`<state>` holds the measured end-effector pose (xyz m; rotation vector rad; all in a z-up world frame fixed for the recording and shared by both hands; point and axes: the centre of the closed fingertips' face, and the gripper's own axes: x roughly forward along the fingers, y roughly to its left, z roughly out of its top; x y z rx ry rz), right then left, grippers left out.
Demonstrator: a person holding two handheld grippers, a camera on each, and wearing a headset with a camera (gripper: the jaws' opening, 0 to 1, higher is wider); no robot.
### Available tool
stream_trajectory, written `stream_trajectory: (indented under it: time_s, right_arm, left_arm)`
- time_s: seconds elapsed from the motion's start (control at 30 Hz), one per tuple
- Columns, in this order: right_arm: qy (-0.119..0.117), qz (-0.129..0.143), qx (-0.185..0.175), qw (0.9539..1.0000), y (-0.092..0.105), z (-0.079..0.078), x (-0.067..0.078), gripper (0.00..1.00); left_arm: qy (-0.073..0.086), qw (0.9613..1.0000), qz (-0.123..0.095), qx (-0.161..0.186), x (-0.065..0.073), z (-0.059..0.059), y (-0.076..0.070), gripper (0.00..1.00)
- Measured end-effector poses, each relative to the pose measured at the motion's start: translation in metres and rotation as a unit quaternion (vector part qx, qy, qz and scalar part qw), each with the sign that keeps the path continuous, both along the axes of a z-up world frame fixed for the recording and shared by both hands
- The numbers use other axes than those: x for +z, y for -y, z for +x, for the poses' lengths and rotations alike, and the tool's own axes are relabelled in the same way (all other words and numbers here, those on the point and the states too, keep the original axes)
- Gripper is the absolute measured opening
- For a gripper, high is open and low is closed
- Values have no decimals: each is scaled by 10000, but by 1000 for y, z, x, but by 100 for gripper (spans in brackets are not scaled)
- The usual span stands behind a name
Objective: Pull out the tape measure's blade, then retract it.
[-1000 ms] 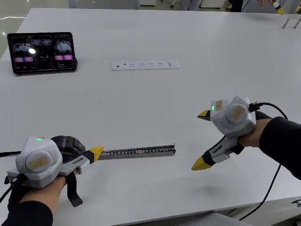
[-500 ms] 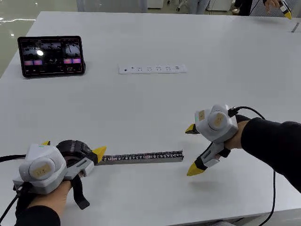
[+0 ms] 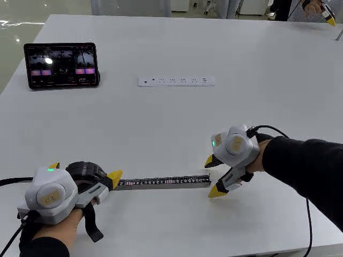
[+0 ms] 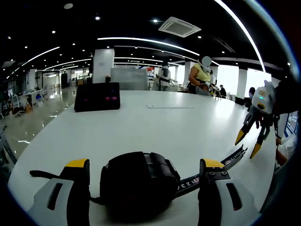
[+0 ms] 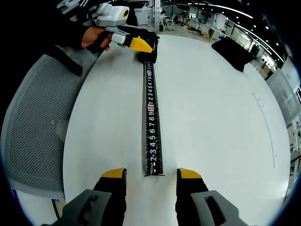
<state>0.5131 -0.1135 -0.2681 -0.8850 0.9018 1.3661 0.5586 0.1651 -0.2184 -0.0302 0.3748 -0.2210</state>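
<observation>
- The tape measure lies near the front left corner of the white surface. Its black case sits between the jaws of the left gripper, and a black strap trails from it toward the person.
- In the left gripper view the left gripper has its jaws set wide, one on each side of the case. A narrow gap shows beside each yellow tip, so it is not possible to tell whether the jaws actually press on the case.
- The blade is pulled out and lies flat on the surface, running straight from the case toward the right gripper.
- In the right gripper view the blade runs away from the camera with its printed numbers facing up. Its free end lies just ahead of the right gripper and in line with the gap between the yellow tips.
- The right jaws stand apart — they hold nothing, and neither tip touches the blade.
- From the left gripper view the right gripper hangs just above the far end of the blade, tips pointing down.
- Well beyond the work, a tablet with a lit screen stands at the far left, and a white power strip lies flat near the middle of the surface.
</observation>
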Motion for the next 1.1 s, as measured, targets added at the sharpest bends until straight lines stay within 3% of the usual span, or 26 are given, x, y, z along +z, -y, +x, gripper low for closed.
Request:
stream_trajectory:
  time_s: [0.37, 0.4, 0.57, 0.67, 0.77, 0.93, 1.1]
  right_arm:
    - [44, -63, 37, 10000, -1, 3, -3, 18]
    - [73, -87, 62, 9999, 0, 4, -3, 12]
    - [47, -91, 0, 9999, 0, 4, -4, 11]
    - [21, -190, -42, 9998, -1, 5, -5, 11]
    - [7, -315, -89, 9995, -2, 4, -5, 11]
    - [17, -399, -157, 9991, -1, 3, -5, 11]
    - [-45, -376, -187, 9991, 0, 4, -5, 11]
  left_arm:
    - [30, 10000, 13, 49, 2, 0, -2, 91]
    - [50, 10000, 25, 54, 3, 0, -2, 90]
    - [-18, 10000, 9, 40, 1, 0, -2, 86]
    - [-143, 9999, 41, 65, -4, 0, -2, 81]
    - [-301, 9994, -103, 106, -8, -2, 0, 75]
    - [-433, 9987, 39, 277, -12, -4, -9, 67]
    - [-484, 9986, 42, 210, -13, -6, -8, 65]
